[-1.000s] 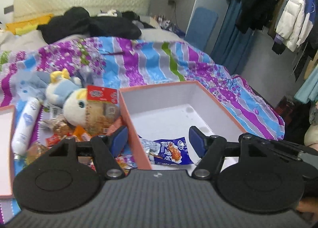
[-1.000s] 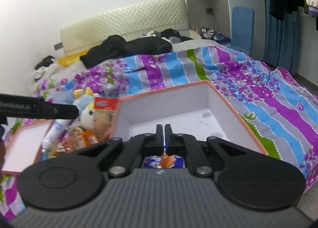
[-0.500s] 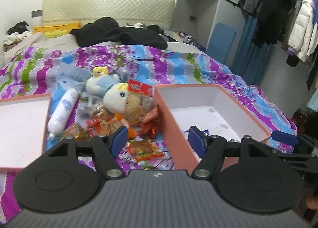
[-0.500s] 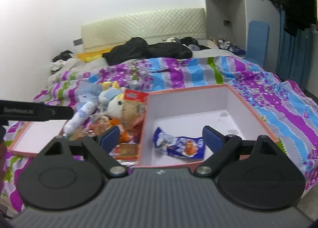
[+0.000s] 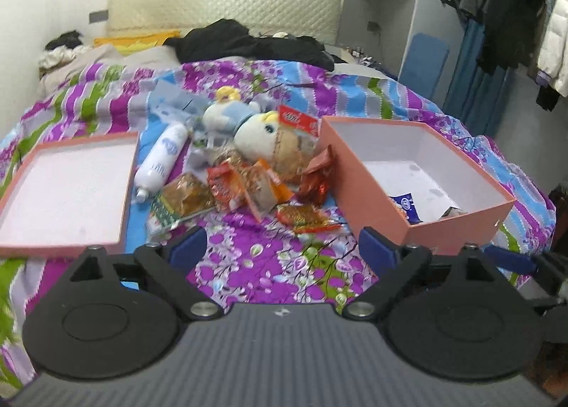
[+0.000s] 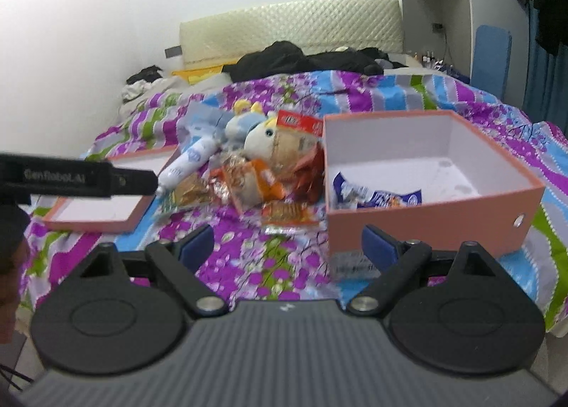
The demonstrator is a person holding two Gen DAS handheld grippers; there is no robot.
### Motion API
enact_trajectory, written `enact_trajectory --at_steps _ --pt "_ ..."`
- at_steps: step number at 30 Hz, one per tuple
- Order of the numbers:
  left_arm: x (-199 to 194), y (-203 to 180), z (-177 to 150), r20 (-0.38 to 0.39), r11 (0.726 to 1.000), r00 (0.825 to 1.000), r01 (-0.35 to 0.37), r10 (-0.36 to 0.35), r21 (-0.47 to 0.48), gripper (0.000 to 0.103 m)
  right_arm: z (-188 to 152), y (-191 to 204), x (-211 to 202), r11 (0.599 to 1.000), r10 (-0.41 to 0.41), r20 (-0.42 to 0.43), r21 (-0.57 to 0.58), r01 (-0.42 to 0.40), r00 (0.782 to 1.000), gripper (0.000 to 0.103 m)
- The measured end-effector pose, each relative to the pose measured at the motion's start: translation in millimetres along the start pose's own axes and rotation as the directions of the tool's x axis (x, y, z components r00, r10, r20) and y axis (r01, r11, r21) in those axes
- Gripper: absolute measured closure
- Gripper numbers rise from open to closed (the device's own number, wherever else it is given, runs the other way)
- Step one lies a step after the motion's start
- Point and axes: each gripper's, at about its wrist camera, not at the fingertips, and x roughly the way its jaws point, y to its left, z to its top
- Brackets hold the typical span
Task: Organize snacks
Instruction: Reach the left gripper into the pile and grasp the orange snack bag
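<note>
A pink box (image 5: pixel 458 229) stands open on the flowered bedspread, with a blue snack packet (image 6: pixel 383 199) lying inside it. Left of the box lies a pile of snack packets (image 5: pixel 245 190), and one orange packet (image 5: pixel 305 218) lies flat nearest me. My left gripper (image 5: pixel 282 249) hovers short of the pile; its jaws are opening with nothing between them. My right gripper (image 6: pixel 287 242) stands open and empty in front of the box's near left corner (image 6: pixel 328 229). The left gripper's body (image 6: pixel 71 178) shows at the left edge of the right wrist view.
The box's pink lid (image 5: pixel 67 190) lies upturned at the left. A plush toy (image 5: pixel 259 130) and a white bottle (image 5: pixel 161 158) sit among the snacks. Black clothes (image 5: pixel 248 43) lie near the headboard. Coats (image 5: pixel 514 9) hang at the right.
Both grippers have drawn back from the box. The right gripper opened and left the blue packet in the box. The left jaws have spread wider.
</note>
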Motion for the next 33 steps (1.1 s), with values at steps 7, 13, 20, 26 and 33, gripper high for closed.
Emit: enact_trajectory --at_steps 7,13,20,26,33 --pt "21 25 -7 -0.027 0.998 1.0 0.003 -0.005 -0.057 0.006 -8 16 18 0.998 -0.044 -0.012 -0.034 0.044 0.999 0.012" --pt "57 41 -8 -0.038 0.996 0.999 0.014 -0.017 -0.091 0.006 -11 31 36 0.997 -0.024 0.026 -0.076 0.026 0.999 0.012" --pt "100 66 0 -0.043 0.994 0.998 0.032 -0.036 -0.104 0.006 -19 56 72 0.977 -0.084 0.057 -0.192 0.094 0.995 0.012" --pt "143 88 12 -0.058 0.991 0.996 0.059 -0.067 -0.123 0.008 -21 73 108 0.957 -0.103 0.075 -0.263 0.12 0.992 0.036" --pt "199 106 14 -0.065 0.974 0.99 0.112 -0.127 -0.199 0.011 -31 75 178 0.908 -0.182 0.06 -0.372 0.191 0.982 0.053"
